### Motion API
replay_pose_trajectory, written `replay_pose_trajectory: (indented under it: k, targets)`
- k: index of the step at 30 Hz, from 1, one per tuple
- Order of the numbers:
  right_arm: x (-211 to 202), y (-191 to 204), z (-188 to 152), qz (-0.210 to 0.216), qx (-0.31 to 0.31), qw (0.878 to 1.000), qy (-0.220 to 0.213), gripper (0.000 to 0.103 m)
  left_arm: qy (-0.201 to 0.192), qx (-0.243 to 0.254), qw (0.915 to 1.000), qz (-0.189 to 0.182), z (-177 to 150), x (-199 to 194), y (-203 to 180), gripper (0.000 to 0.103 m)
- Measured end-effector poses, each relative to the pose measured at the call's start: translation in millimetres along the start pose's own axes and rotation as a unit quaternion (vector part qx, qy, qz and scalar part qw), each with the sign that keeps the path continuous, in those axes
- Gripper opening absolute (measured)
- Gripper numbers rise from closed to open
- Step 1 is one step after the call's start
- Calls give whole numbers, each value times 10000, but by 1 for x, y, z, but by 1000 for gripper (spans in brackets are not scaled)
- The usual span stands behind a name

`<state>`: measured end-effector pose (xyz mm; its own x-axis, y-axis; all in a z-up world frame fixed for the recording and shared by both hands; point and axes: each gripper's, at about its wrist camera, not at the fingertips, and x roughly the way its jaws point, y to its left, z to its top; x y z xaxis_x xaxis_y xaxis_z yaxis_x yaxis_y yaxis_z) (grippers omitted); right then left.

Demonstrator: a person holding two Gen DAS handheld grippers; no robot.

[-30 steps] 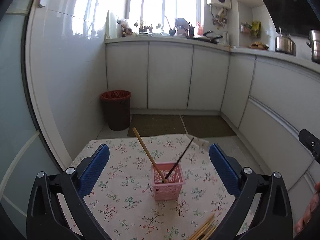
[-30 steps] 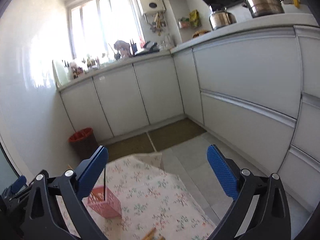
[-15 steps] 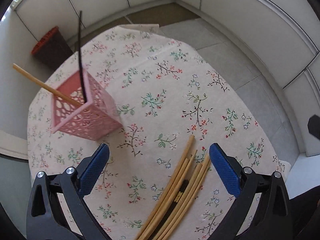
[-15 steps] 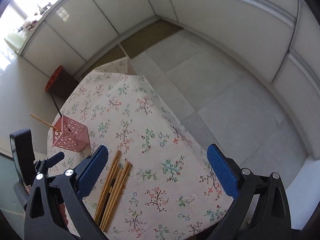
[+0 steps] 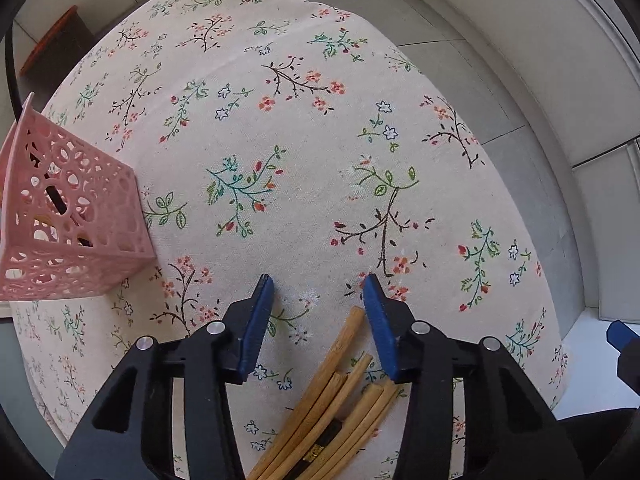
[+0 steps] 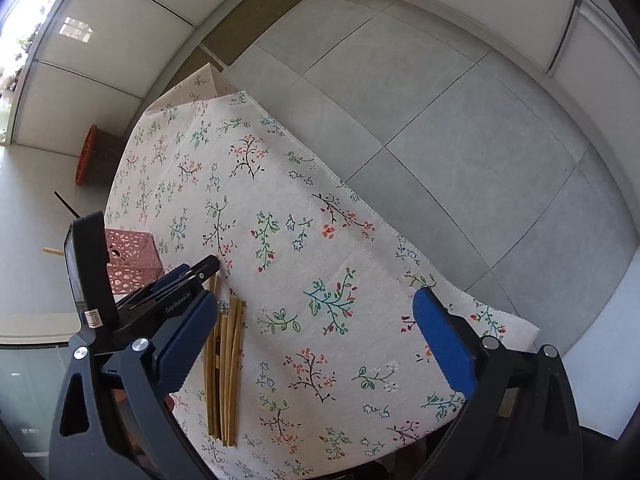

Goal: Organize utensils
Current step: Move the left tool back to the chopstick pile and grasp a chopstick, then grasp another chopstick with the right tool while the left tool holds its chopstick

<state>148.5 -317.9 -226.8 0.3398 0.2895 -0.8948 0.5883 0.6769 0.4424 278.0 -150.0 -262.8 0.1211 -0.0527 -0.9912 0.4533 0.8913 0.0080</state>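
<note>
Several bamboo chopsticks [image 5: 340,392] and a dark one lie bundled on the floral tablecloth [image 5: 300,140]. My left gripper [image 5: 318,292] is open, low over the cloth, its fingers straddling the far tips of the bundle without closing on them. A pink perforated basket [image 5: 68,232] stands to the left with a dark stick inside. In the right wrist view the chopsticks [image 6: 226,364] lie at lower left, beside the basket [image 6: 130,260] and the left gripper's body [image 6: 168,300]. My right gripper [image 6: 316,332] is open and empty above the cloth's right part.
The table's edge [image 6: 360,208] drops to a grey tiled floor [image 6: 460,120]. A red-rimmed bin [image 6: 90,156] stands on the floor past the far corner. White cabinet fronts line the walls.
The left gripper has dropped down to the cloth over the chopstick tips and its fingers have narrowed. The right gripper has moved closer to the table.
</note>
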Motion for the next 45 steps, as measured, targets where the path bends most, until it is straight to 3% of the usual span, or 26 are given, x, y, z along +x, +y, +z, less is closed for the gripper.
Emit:
replay_pose_trajectory:
  k: [6, 12, 15, 17, 18, 20, 26, 36, 42, 45]
  targets:
    - [4, 2, -3, -53, 36, 9999, 101, 95, 182, 31, 9998, -34, 1, 5, 2, 44]
    - [5, 4, -3, -115, 96, 9999, 73, 95, -128, 47, 9994, -319, 2, -10, 3, 42]
    - [3, -4, -2, -152, 315, 9994, 31, 95, 67, 174, 9996, -202, 3, -6, -1, 41]
    - [4, -7, -1, -137, 393, 9991, 71, 95, 274, 229, 9993, -122, -2, 6, -7, 26]
    - [5, -6, -2, -129, 395, 9991, 100, 95, 224, 224, 9994, -120, -3, 6, -6, 25]
    - [7, -3, -3, -128, 350, 9992, 161, 95, 224, 201, 9995, 18, -3, 6, -4, 9]
    - [22, 25, -13, -254, 35, 9993, 282, 93, -30, 7, 10000, -34, -22, 4, 23, 9]
    - [74, 80, -27, -510, -479, 9958, 596, 57, -1021, -276, 9943, -110, -74, -89, 72, 8]
    - [92, 96, -39, -863, -539, 9925, 680, 32, -1246, -361, 9915, -88, -98, -116, 79, 7]
    - [94, 95, -42, -981, -443, 9920, 656, 29, -1307, -403, 9905, -139, -103, -121, 84, 7]
